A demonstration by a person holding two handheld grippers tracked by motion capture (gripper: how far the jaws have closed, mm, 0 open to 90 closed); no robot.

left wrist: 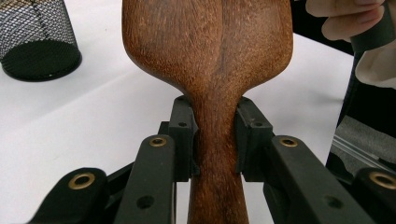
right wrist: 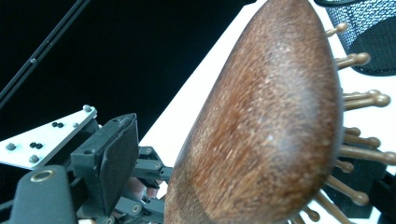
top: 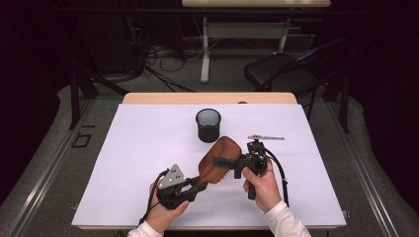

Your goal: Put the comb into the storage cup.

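The left gripper [left wrist: 215, 135] clamps the neck of the wooden hairbrush [left wrist: 210, 60], one pad on each side, the broad head rising beyond the fingertips. The right gripper [top: 225, 161] closes on the brush head [right wrist: 271, 130], back against one pad, bristles towards the other.
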